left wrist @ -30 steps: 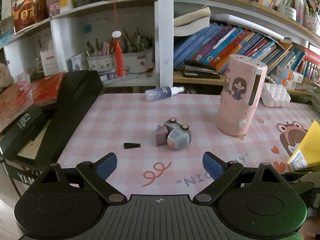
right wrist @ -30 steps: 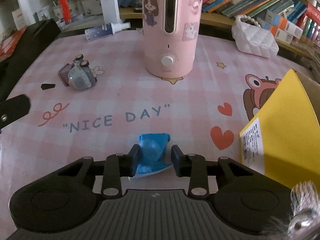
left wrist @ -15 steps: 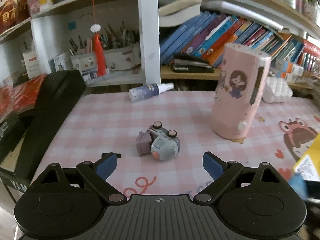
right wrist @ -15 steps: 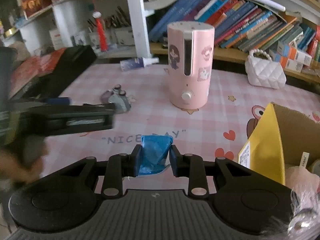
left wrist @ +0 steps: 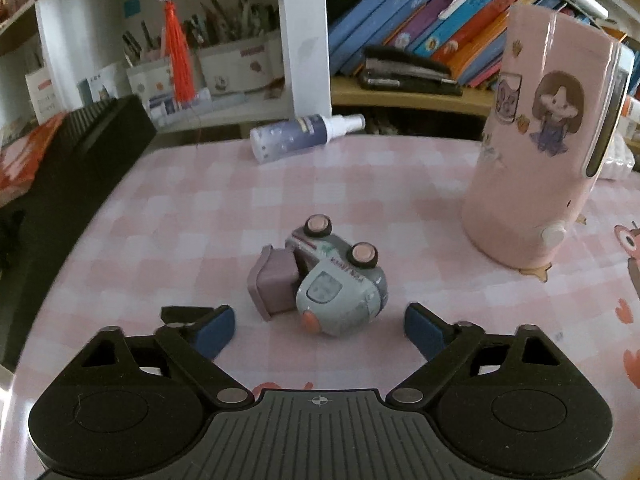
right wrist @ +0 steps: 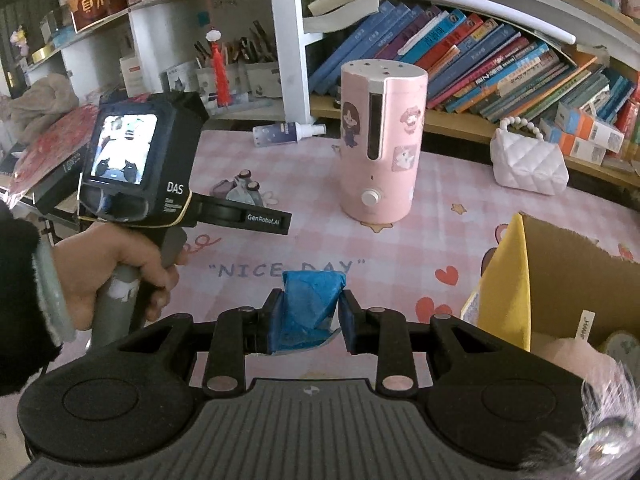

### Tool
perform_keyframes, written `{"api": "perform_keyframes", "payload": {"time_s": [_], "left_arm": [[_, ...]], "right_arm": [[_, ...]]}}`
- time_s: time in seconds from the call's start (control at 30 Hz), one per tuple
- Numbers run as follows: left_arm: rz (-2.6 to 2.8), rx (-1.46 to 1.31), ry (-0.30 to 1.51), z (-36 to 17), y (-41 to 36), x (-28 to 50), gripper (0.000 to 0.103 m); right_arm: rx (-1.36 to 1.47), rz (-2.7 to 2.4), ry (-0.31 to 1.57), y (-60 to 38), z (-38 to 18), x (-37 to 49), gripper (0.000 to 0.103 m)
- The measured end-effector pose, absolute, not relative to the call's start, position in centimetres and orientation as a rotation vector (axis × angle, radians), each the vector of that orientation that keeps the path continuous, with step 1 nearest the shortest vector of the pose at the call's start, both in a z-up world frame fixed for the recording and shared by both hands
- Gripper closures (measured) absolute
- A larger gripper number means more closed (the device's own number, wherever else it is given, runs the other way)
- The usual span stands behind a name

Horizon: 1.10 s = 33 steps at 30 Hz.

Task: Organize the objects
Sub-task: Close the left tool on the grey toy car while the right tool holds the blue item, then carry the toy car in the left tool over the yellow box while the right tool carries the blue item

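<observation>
A grey toy car [left wrist: 338, 280] with pink wheels lies on its side on the pink checked mat, a mauve block [left wrist: 274, 282] against its left end. My left gripper [left wrist: 320, 330] sits just short of the toy, its jaws closing, the toy ahead of the blue pads [left wrist: 214, 330] and not touched. The toy car [right wrist: 242, 190] also shows in the right wrist view, beyond the left hand-held device [right wrist: 136, 172]. My right gripper [right wrist: 309, 320] is shut on a crumpled blue packet [right wrist: 310, 308], held above the mat.
A tall pink humidifier [right wrist: 380, 148] stands mid-table. A spray bottle [left wrist: 300, 138] lies near the shelf post. An open cardboard box with a yellow flap [right wrist: 560, 276] sits at the right. A white quilted purse [right wrist: 528, 162], a black case [left wrist: 80, 152] and bookshelves line the back and left.
The left gripper moved forward and down toward the toy car, which now looms larger, and its jaws narrowed. The right gripper rose with the blue packet, so the shelves came into view.
</observation>
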<state>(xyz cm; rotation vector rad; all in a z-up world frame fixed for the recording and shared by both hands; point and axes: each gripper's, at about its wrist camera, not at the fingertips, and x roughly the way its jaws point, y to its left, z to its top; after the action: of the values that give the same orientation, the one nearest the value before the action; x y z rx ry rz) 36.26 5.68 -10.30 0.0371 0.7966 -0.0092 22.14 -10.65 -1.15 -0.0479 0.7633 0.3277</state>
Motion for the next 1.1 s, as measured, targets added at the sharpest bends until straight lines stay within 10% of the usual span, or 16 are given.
{"api": "perform_keyframes", "payload": {"time_s": [0.17,1.1], "left_arm": [[-0.046,0.046,0.776,-9.8,5.4,36.1,0.053],[-0.033,-0.142,0.730,-3.5,9.5,22.2,0.053]], "right_arm": [[-0.036,0.317,0.772,-11.0,-1.3,22.2,0.076],[-0.037,0.312,0.779,-11.6,-1.6,20.6,0.076]]}}
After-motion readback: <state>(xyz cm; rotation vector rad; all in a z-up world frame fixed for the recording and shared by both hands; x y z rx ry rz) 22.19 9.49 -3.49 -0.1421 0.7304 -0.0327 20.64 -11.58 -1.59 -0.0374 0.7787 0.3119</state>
